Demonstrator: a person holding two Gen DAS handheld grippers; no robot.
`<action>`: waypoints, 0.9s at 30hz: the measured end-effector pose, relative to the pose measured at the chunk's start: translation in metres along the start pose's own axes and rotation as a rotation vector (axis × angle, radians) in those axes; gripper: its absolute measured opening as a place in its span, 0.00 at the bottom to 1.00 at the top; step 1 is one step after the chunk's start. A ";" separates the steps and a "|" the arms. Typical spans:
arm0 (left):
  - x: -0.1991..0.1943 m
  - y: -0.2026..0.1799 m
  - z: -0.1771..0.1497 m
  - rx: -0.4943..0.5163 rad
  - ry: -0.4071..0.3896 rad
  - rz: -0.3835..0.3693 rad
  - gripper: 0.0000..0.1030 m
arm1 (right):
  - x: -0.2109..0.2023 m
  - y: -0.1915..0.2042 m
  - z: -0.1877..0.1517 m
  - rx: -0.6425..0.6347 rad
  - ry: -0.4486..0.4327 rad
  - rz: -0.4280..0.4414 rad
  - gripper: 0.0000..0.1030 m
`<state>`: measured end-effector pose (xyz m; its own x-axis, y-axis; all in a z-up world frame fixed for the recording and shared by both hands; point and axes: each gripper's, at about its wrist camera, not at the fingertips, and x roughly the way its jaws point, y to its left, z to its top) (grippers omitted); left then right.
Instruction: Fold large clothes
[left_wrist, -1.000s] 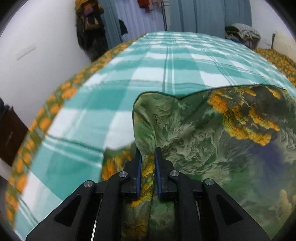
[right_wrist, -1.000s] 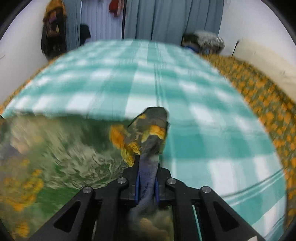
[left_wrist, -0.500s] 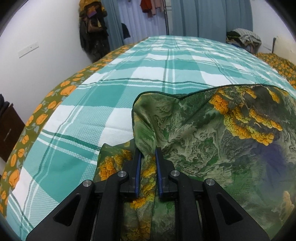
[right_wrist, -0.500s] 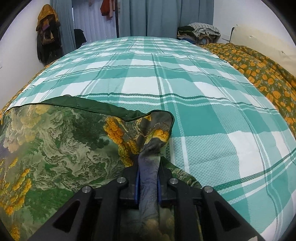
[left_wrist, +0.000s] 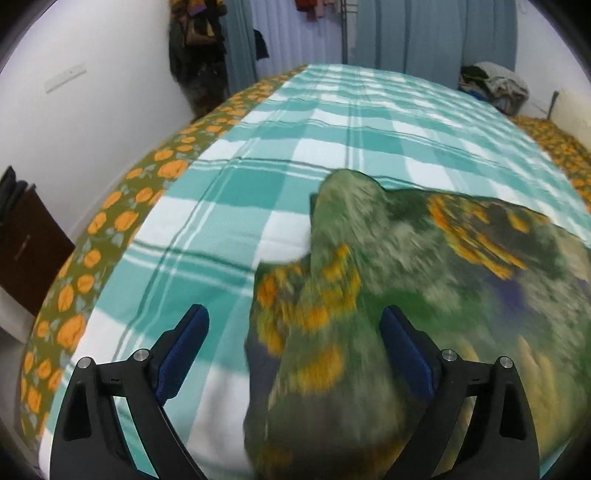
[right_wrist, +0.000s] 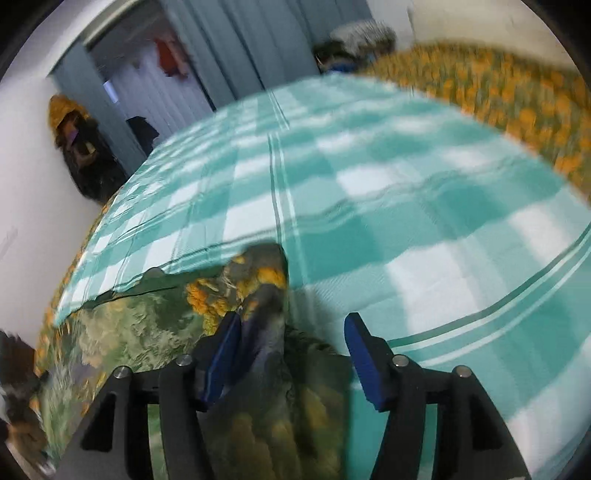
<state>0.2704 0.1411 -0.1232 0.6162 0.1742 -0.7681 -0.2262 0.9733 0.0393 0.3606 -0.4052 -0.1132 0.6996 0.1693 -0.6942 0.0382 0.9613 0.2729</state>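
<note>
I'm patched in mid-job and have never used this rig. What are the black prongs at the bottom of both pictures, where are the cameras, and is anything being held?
No robot arm here: a person carries a two-finger gripper in each hand, and a fisheye camera on each looks forward along its fingers. The prongs are those fingers, with blue pads. One picture is from the left gripper, the other from the right gripper. Both look down at a bed with a teal checked sheet. On it lies a green and orange printed cloth, the garment being folded. Both grippers' jaws have just been opening. The cloth lies between the fingers in each view, but the pads stand apart, so nothing is gripped.
</note>
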 end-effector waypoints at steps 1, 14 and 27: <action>-0.008 0.000 -0.004 0.005 -0.004 -0.008 0.92 | -0.013 0.007 -0.002 -0.033 -0.012 0.034 0.58; -0.098 -0.078 -0.039 0.167 -0.019 -0.189 0.94 | -0.021 0.017 -0.076 0.103 0.078 0.199 0.53; -0.020 -0.198 0.000 0.262 0.143 -0.253 0.98 | -0.020 0.061 -0.121 -0.114 0.031 0.201 0.54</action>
<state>0.3026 -0.0554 -0.1153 0.5119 -0.0810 -0.8553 0.1315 0.9912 -0.0151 0.2625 -0.3233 -0.1626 0.6627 0.3650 -0.6539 -0.1817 0.9254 0.3325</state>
